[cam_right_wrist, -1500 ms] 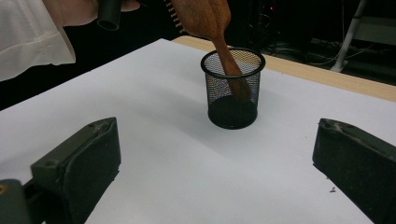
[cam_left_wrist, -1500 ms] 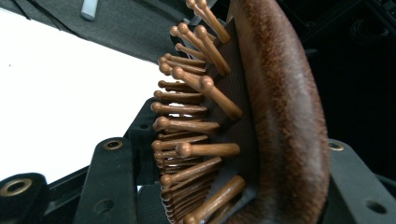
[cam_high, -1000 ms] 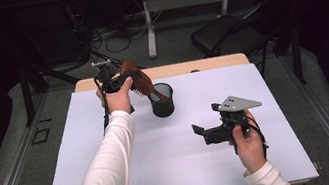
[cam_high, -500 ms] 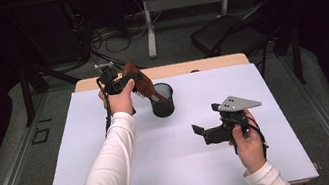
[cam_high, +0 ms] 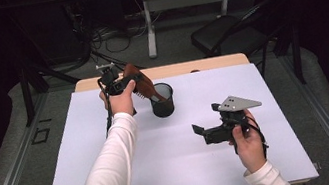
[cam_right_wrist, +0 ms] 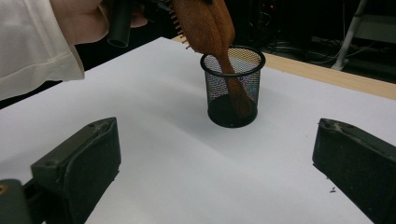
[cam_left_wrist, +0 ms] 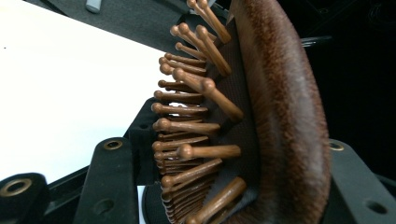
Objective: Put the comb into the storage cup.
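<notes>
A brown wooden hairbrush (cam_high: 136,81) with peg bristles leans tilted over a black mesh cup (cam_high: 162,102), its handle down inside the cup. My left gripper (cam_high: 123,85) is shut on the brush head at the far left of the table. In the left gripper view the jaws clamp the brush (cam_left_wrist: 261,107) from the bristle side and the back, with the left gripper (cam_left_wrist: 229,154) close behind it. My right gripper (cam_high: 206,120) stands open near the front right, pointing at the cup (cam_right_wrist: 232,88), nothing between its jaws (cam_right_wrist: 217,158). The brush handle (cam_right_wrist: 236,88) shows through the mesh.
A white sheet (cam_high: 111,147) covers the table, with a wooden edge (cam_high: 208,64) along the far side. Beyond the table are a dark chair (cam_high: 229,36) and cables on the floor. A white sleeve (cam_right_wrist: 32,42) reaches across the left of the right gripper view.
</notes>
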The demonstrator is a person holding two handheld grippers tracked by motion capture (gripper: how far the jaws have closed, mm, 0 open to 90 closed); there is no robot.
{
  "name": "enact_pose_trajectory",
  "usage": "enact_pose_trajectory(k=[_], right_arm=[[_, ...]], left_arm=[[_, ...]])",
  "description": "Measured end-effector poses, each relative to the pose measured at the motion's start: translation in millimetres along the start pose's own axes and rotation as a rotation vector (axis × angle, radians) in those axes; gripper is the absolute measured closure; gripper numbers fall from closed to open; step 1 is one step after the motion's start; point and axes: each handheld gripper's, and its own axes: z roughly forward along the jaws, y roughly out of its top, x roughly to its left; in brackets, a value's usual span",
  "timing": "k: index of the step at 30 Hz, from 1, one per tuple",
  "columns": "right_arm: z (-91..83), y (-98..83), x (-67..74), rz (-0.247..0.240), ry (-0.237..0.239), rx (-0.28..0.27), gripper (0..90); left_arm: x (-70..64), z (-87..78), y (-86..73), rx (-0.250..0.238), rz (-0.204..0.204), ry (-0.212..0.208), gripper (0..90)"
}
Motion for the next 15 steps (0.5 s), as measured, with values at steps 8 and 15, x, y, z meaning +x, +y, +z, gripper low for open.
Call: enact_pose_trajectory(k=[8, 15], right_arm=[[0.2, -0.2, 0.2, 0.002, 0.0, 0.002, 0.7], [0.6, -0.4, 0.0, 0.0, 0.0, 0.002, 0.7]], left_arm=[[2.5, 0.5, -1.2, 0.002, 0.006, 0.008, 47.2], [10.8, 0.6, -3.0, -0.002, -0.034, -0.007, 47.0]])
